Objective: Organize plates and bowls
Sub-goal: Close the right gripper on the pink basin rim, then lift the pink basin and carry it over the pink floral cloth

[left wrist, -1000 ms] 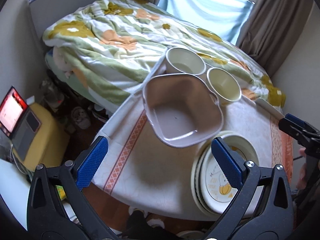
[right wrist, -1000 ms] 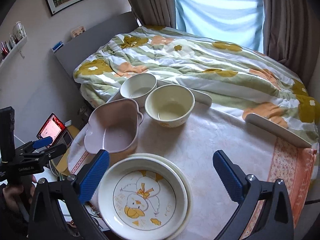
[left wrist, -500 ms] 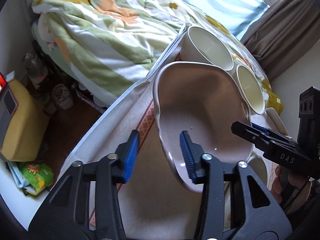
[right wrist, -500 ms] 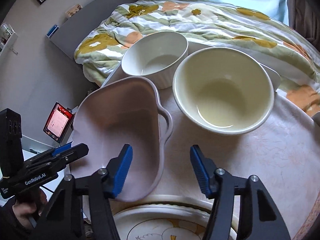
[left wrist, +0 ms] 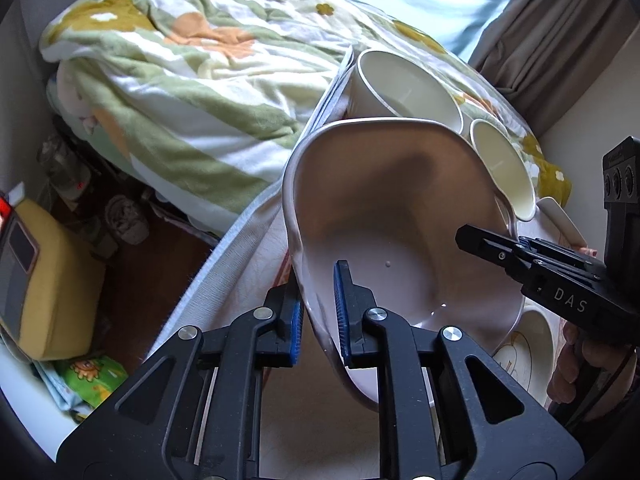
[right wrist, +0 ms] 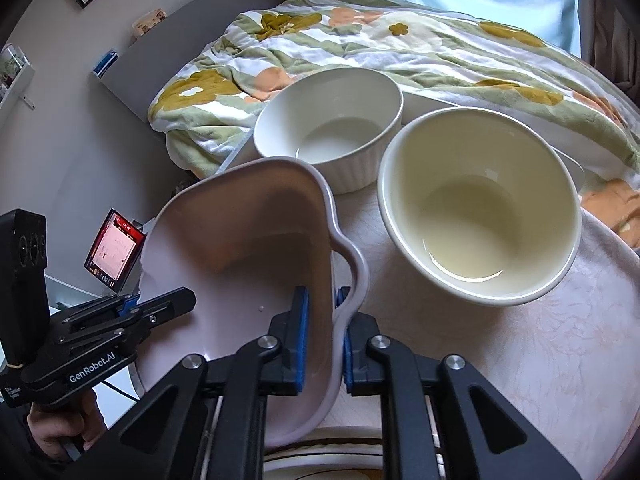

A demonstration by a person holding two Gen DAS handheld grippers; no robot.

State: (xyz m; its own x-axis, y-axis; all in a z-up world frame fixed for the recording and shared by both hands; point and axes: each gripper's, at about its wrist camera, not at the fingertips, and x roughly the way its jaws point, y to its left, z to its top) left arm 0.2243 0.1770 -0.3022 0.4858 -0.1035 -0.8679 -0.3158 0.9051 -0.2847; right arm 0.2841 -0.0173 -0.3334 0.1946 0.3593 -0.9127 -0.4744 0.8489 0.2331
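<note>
- The pale pink, lobed ceramic dish (right wrist: 240, 264) is clamped by both claws: left claw (left wrist: 318, 316) at its 9 o'clock rim, right claw (right wrist: 322, 340) at 3 o'clock.
- It sits at the desk (right wrist: 520, 360) edge; judged stiff, glossy, slippery, breakable.

The pale pink, lobed ceramic-looking dish (right wrist: 240, 264) looked smooth and softly glossy. The cream round bowl (right wrist: 476, 216) shone — glazed; the white ribbed bowl (right wrist: 328, 120) likewise. The floral quilt (left wrist: 192, 80) was soft, matt cloth — the tablecloth (right wrist: 540, 340) too.
</note>
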